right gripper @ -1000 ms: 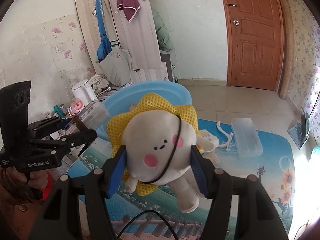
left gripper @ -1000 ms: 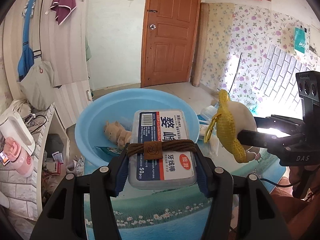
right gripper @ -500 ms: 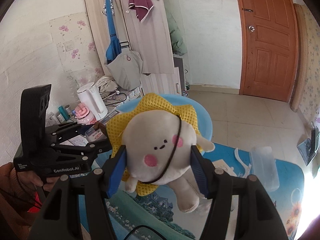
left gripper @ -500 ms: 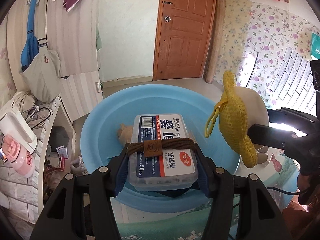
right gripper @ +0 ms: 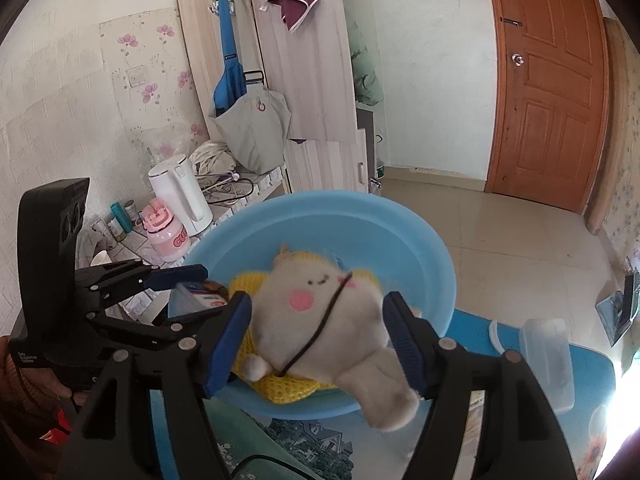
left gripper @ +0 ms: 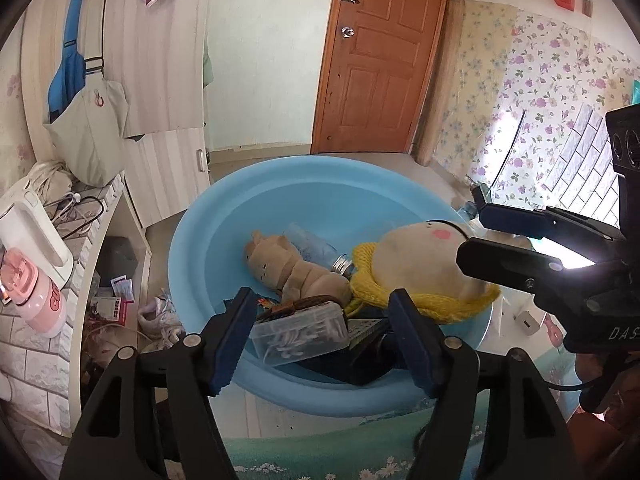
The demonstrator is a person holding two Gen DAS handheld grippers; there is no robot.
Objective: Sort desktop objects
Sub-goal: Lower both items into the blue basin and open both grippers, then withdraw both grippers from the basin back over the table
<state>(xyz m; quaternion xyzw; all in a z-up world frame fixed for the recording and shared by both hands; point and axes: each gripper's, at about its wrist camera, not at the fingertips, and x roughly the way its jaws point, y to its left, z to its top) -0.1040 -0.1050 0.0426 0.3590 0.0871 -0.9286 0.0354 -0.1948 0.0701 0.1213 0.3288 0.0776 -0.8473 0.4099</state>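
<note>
A clear cotton-swab box [left gripper: 300, 332] with a brown cord lies tilted in the blue basin [left gripper: 240, 216], below and between the pads of my left gripper [left gripper: 320, 314]. Those jaws are opening and no pad touches the box. The white plush in a yellow net [right gripper: 320, 320] sags, blurred, over the basin's near rim [right gripper: 400, 232] between the widening jaws of my right gripper [right gripper: 318, 316]; the pads stand just off it. In the left wrist view the plush [left gripper: 420, 272] rests in the basin under the right gripper [left gripper: 480, 234].
A brown plush [left gripper: 288, 268], a clear bottle [left gripper: 316, 248] and dark items lie in the basin. A clear plastic case [right gripper: 548, 356] sits on the printed mat at right. A white kettle [right gripper: 180, 196] and pink cup [right gripper: 166, 236] stand on the left counter.
Both grippers came over the basin, then their jaws spread. The swab box dropped out of the left jaws into the basin. The plush slipped lower and tilted between the right jaws.
</note>
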